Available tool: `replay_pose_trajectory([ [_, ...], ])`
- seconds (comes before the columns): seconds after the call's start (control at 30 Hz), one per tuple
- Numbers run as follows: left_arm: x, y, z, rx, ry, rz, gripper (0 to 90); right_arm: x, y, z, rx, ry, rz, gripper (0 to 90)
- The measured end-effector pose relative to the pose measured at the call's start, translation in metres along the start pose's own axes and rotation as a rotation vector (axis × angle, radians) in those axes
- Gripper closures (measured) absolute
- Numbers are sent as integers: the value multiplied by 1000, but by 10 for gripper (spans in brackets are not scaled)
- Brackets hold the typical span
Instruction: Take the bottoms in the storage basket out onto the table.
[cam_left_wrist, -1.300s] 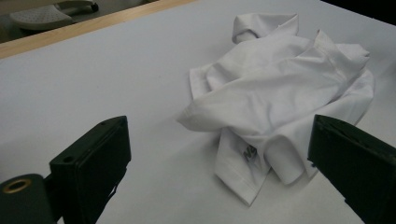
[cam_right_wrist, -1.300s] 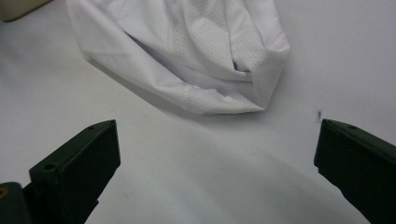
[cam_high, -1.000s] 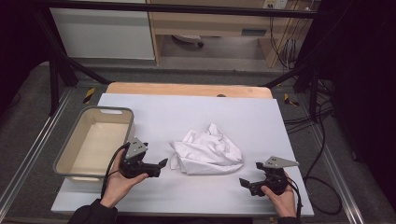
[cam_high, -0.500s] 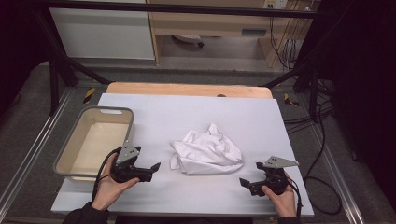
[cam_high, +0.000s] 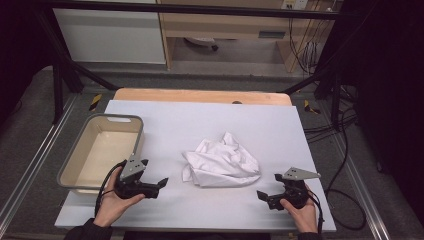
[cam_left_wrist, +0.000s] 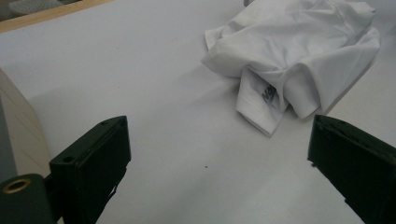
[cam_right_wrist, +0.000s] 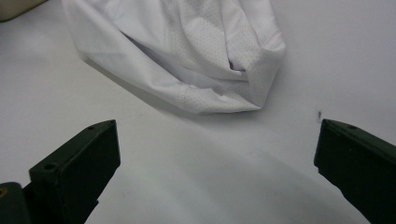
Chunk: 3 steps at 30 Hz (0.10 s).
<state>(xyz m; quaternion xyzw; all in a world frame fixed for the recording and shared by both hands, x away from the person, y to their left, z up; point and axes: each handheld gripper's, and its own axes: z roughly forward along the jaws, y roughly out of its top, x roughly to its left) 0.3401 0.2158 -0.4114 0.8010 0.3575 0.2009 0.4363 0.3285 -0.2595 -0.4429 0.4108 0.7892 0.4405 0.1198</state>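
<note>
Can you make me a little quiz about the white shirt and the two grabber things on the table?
1. True or false: the left hand-held gripper is clamped on the crumpled white shirt.
2. What lies beside the left hand-held gripper at the table's left edge? A) a beige tub B) a red bucket C) a stack of plates
3. Fill in: both the left and the right hand-held gripper have jaws that stand ____.

Key: 1 false, it is apart from the shirt. 2 A, the beige tub. 3 open.
</note>
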Motion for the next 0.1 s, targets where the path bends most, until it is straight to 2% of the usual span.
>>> replay_pose_trajectory([
  [0.1,0,0,0,2,2,0,55,0,0,0,-2,2,3,7],
])
